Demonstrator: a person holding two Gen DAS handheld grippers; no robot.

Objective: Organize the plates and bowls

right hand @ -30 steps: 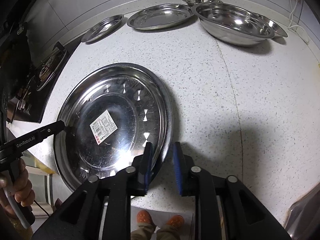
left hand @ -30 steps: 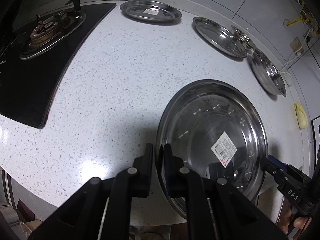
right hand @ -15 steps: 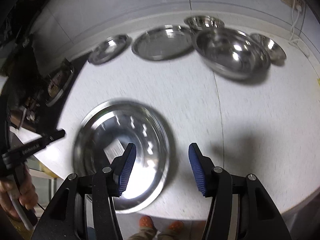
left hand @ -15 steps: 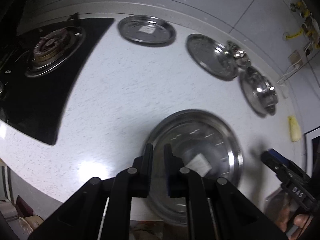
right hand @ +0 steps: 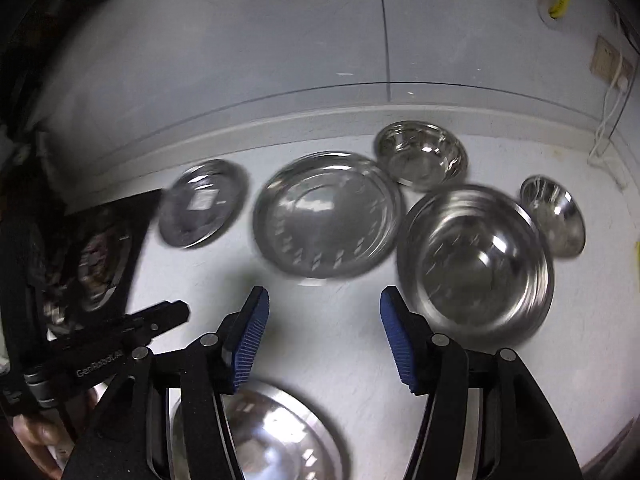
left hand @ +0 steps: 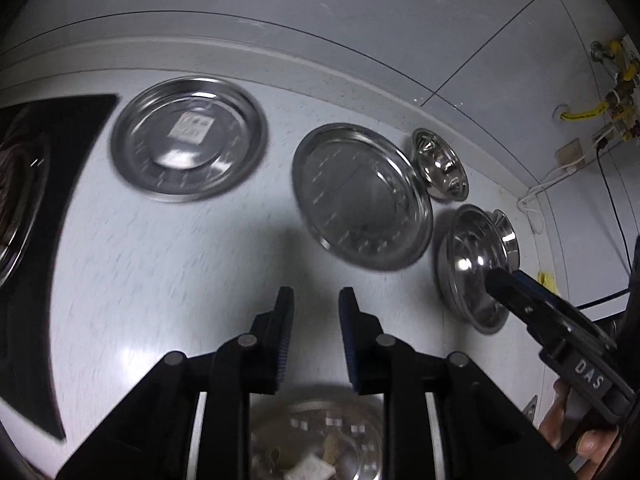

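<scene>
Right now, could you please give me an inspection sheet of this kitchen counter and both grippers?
Surface: speckled white counter, dry as far as seen.
Job's things: labelled plate by the stove, bigger plate, large bowl, two small bowls along the wall; near plate at the front edge.
Clutter: nothing seen.
Grippers: left gripper opening, nothing between its pads; right gripper opening, empty.
Cables: white cord from a wall socket.
Surroundings: black gas stove, tiled wall.
</scene>
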